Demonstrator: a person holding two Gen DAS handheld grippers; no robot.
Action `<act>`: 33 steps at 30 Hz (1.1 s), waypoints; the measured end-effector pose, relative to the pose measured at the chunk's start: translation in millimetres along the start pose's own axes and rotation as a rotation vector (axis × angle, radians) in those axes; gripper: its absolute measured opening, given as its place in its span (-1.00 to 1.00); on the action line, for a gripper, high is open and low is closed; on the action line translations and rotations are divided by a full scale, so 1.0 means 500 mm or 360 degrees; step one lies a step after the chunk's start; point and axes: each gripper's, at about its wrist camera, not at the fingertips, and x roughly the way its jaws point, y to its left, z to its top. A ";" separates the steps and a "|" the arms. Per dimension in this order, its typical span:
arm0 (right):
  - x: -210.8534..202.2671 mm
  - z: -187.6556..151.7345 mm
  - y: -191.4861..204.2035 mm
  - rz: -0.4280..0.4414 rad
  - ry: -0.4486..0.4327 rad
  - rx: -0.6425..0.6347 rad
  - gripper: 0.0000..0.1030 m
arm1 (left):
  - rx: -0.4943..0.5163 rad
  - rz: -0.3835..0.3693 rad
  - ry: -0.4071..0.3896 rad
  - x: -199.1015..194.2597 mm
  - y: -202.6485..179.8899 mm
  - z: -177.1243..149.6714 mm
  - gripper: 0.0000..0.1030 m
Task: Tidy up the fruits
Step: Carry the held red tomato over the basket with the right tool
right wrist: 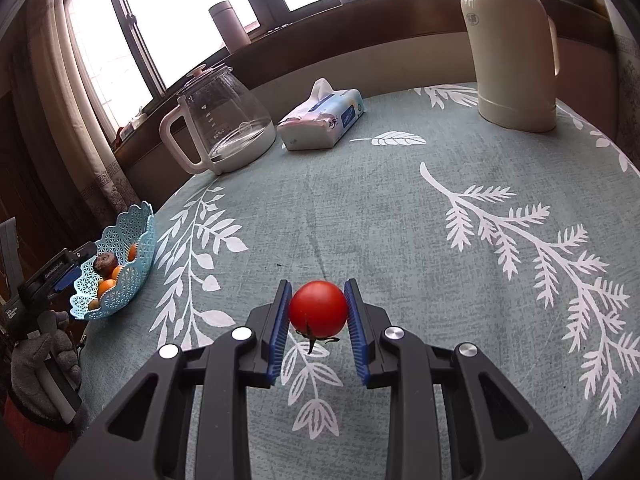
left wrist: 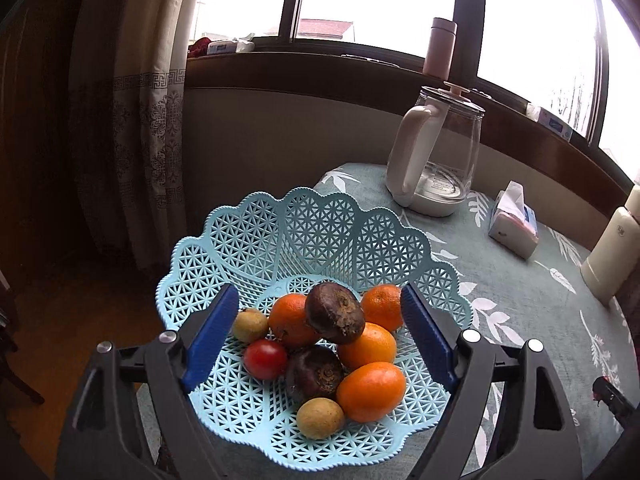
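Up close, the right gripper (right wrist: 318, 312) is pinching a red tomato (right wrist: 318, 307) between its blue pads (right wrist: 280, 330), both pads pressing against the fruit's sides and the stem end pointing down toward the grey-green tablecloth (right wrist: 400, 220) with its white leaf print; whether the tomato is touching the cloth or hanging just above it is hard to tell. Over at the table's left edge, the left gripper (left wrist: 320, 336) is standing with its fingers spread wide, one blue pad (left wrist: 212, 340) on each side of the fruit pile inside a pale blue lattice basket (left wrist: 320, 224), gripping nothing. Lying in that basket are four oranges (left wrist: 371, 392), two dark brown-purple fruits (left wrist: 335, 318), one of them sitting on top of the heap, two small tan fruits (left wrist: 320, 417) and another red tomato (left wrist: 265, 359) near the left pad. From the right camera the same basket (right wrist: 132, 276) is showing well off to the left of the held tomato, with a gloved hand (right wrist: 40, 364) holding the left tool beside it. Farther back on the cloth, a glass kettle (right wrist: 224, 120) with a white handle is standing beside a soft pack of tissues (right wrist: 320, 120), and a cream flask (right wrist: 512, 48) is standing upright at the far right. Beyond them, a pink bottle (right wrist: 229, 24) is standing on the dark wooden sill under bright windows, with a patterned curtain (left wrist: 132, 120) hanging at the left.
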 end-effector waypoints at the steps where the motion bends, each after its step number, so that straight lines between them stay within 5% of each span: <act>1: 0.000 0.000 0.000 0.0000 0.0000 -0.0001 -0.47 | -0.0011 0.0006 -0.0015 -0.007 0.006 0.001 0.63; 18: 0.001 0.002 0.004 -0.0004 0.0005 -0.0022 -0.46 | 0.0030 0.0189 -0.0156 -0.117 0.065 -0.021 0.65; 33: 0.011 0.018 0.131 0.0192 0.0083 -0.0130 -0.47 | 0.0068 0.0145 -0.0191 -0.154 0.080 -0.042 0.71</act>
